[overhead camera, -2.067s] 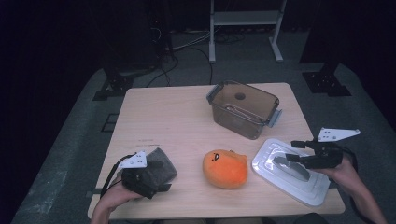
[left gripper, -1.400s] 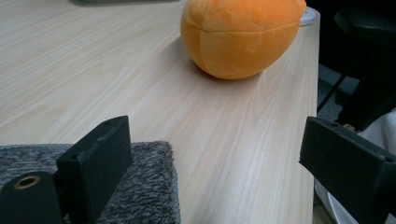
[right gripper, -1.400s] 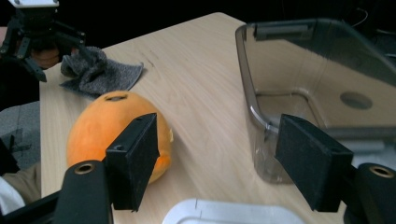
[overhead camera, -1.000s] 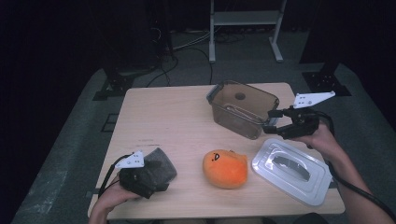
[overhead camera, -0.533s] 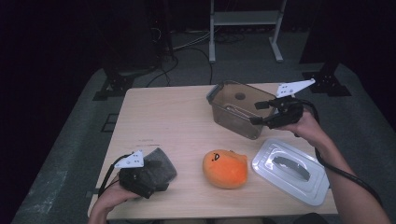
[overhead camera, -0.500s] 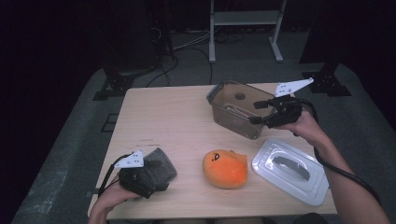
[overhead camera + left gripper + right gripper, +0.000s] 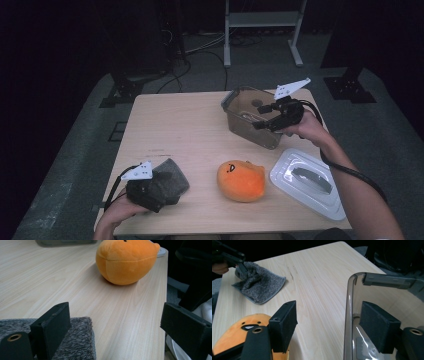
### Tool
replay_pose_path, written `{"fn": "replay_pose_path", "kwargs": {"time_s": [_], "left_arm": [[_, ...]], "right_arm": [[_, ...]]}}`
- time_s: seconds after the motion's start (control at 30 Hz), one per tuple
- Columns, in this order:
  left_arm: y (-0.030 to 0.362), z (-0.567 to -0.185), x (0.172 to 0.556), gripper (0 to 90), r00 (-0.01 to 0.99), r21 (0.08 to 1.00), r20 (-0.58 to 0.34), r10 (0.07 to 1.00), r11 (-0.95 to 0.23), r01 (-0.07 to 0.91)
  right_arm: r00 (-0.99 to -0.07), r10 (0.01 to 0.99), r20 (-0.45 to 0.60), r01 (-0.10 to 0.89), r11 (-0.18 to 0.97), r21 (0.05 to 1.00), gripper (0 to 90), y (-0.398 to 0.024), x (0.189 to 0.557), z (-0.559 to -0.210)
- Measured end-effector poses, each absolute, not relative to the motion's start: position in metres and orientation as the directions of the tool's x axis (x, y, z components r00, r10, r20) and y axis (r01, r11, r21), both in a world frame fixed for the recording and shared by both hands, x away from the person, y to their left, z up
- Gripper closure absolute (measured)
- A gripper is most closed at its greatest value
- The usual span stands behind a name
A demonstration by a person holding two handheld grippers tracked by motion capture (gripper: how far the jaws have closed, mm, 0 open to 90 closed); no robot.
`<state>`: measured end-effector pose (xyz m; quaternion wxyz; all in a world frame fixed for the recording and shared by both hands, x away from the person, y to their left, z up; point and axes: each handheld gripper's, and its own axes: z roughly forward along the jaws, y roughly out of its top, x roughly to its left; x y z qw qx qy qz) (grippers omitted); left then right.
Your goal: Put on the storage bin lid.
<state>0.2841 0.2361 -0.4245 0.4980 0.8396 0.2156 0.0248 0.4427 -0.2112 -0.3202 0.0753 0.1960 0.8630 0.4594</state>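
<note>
A clear grey plastic container (image 7: pixel 248 116) stands at the table's far right. My right gripper (image 7: pixel 263 123) hovers at its near rim, open. In the right gripper view its jaws (image 7: pixel 329 315) straddle the container wall (image 7: pixel 350 315), one jaw inside and one outside, with neither pad touching it. An orange plush (image 7: pixel 241 180) lies at the front centre. The container's lid (image 7: pixel 306 184) lies flat at the front right. My left gripper (image 7: pixel 150 190) rests at the front left, open (image 7: pixel 117 315), one jaw lying on a grey cloth (image 7: pixel 75 340) and pointing at the plush (image 7: pixel 125 261).
The wooden table (image 7: pixel 180 130) has bare room across its left and middle. A person's forearms come in from the bottom. Beyond the table lie dark floor, cables and a white metal rack (image 7: pixel 260 20).
My right gripper has left the lid and travelled away and leftward to the container's near rim, jaws staying wide. The left gripper, cloth, plush and lid have not moved.
</note>
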Motion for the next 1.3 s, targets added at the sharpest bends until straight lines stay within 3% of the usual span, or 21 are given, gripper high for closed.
{"fn": "replay_pose_path", "kwargs": {"time_s": [0.67, 1.3], "left_arm": [[0.239, -0.424, 0.284, 8.4, 0.904, 0.848, -0.172, 0.391, -0.409, 0.338], [0.243, -0.423, 0.283, 8.4, 0.903, 0.851, -0.169, 0.395, -0.403, 0.336]], "right_arm": [[-0.91, 0.411, 0.054, 0.29, 0.538, 0.791, 31.2, -0.19, 0.471, -0.333], [-0.914, 0.404, 0.035, 0.293, 0.599, 0.746, 45.9, -0.174, 0.49, -0.347]]}}
